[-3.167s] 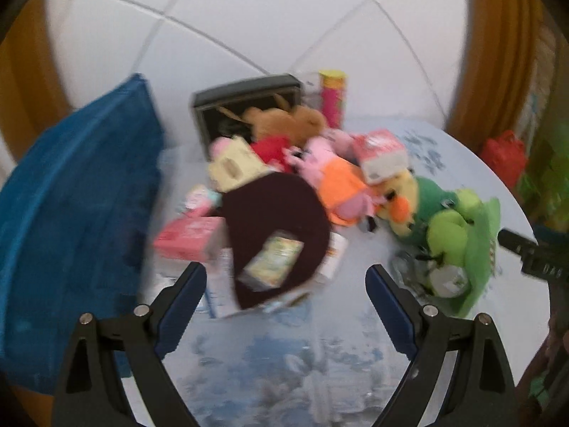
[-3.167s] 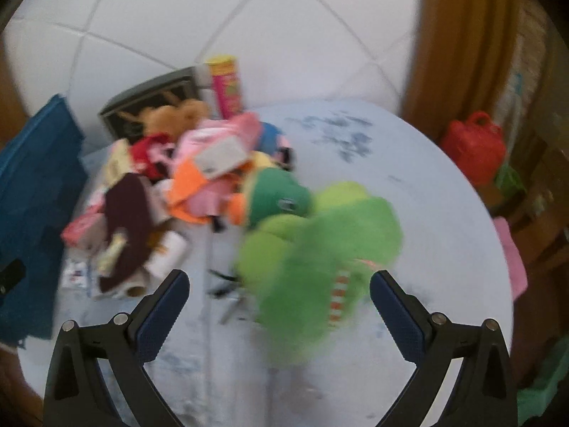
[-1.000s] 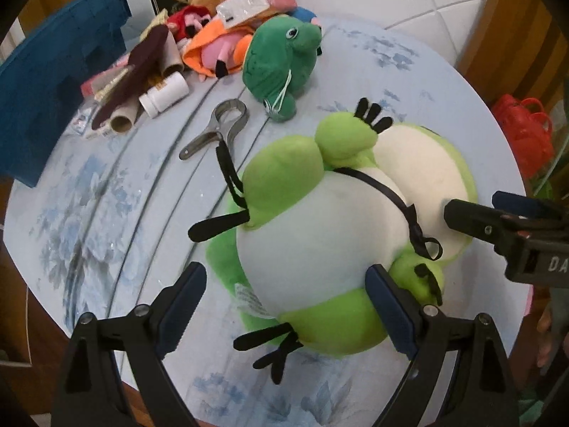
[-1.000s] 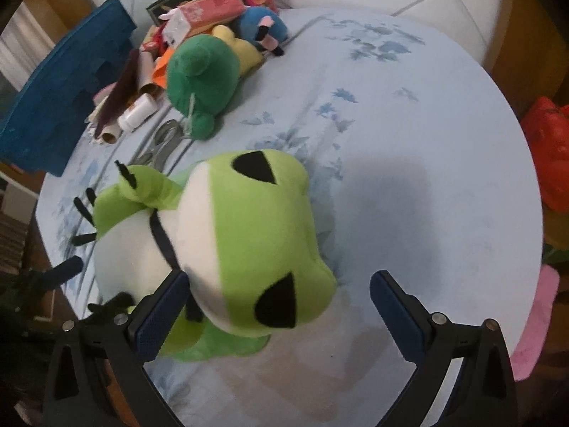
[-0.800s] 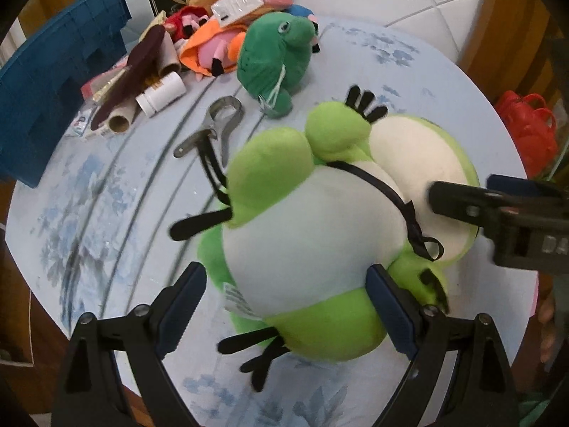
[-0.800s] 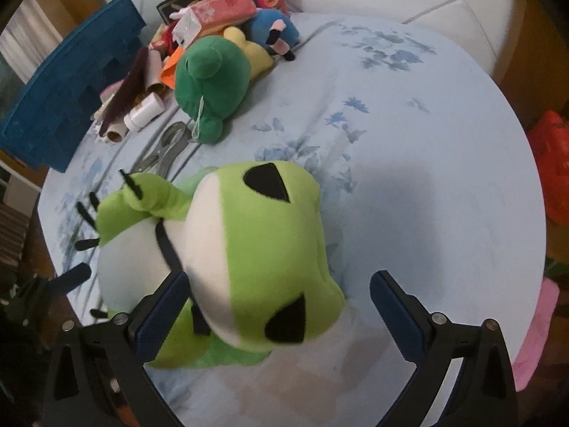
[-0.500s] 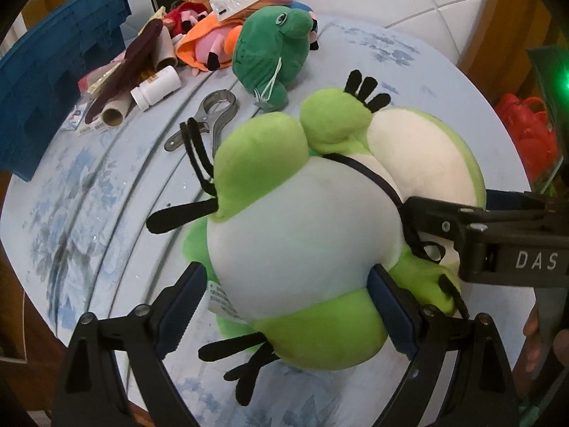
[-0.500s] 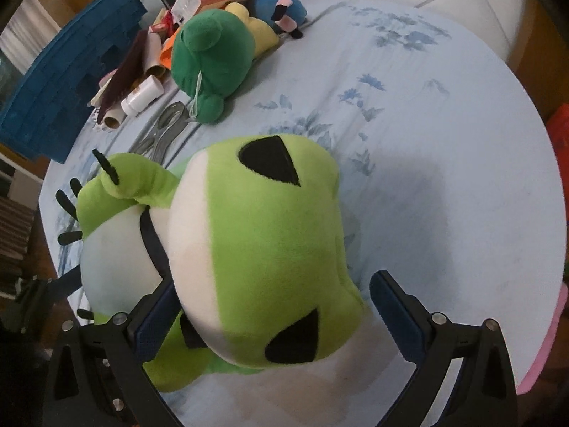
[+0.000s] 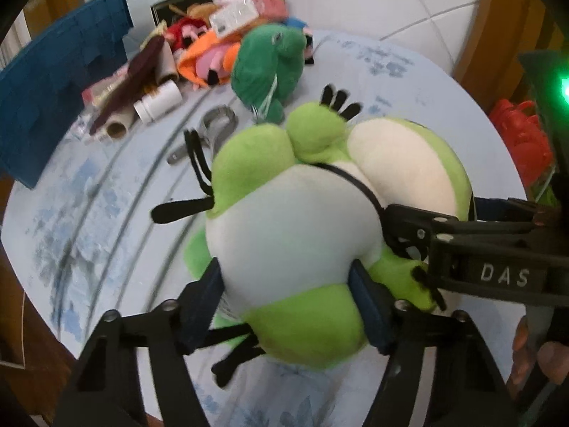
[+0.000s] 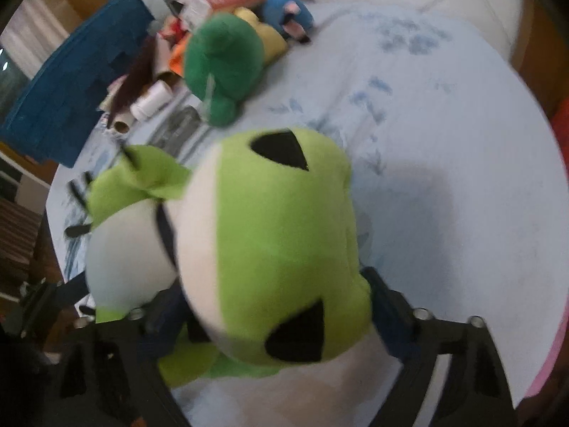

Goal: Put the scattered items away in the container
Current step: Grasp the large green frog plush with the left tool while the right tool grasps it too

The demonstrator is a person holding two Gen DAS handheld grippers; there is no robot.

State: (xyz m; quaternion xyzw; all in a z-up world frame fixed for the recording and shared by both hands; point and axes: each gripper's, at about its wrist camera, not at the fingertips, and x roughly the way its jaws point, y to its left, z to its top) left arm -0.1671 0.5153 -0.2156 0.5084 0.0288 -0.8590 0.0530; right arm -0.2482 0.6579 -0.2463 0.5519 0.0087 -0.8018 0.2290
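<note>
Lime-green and white plush, the big frog toy (image 9: pixel 295 227) lies on its back near the front edge of the round table (image 9: pixel 106 192), belly up toward my left camera and its broad head (image 10: pixel 281 249) filling my right one. I have my left gripper (image 9: pixel 288 295) straddling the lower belly, jaws closing, and its blue pads (image 9: pixel 370 309) already dent the stuffing on both sides. My right gripper (image 10: pixel 270 306) comes at the head, jaws closing too; the frog's face sits between them and the pads seem to touch its cheeks, though blur keeps me from calling it firm. I take it with two tools because the toy is bulky and soft: one pinch alone would let it sag and swing. Beyond it lie a metal clip-like tool (image 9: pixel 209 131), the dark green frog plush (image 9: pixel 270 67), a white bottle (image 9: pixel 160 103) and the heap of small toys. Further back on the left stands the blue crate (image 9: pixel 60 85), likely the container I must carry this to
</note>
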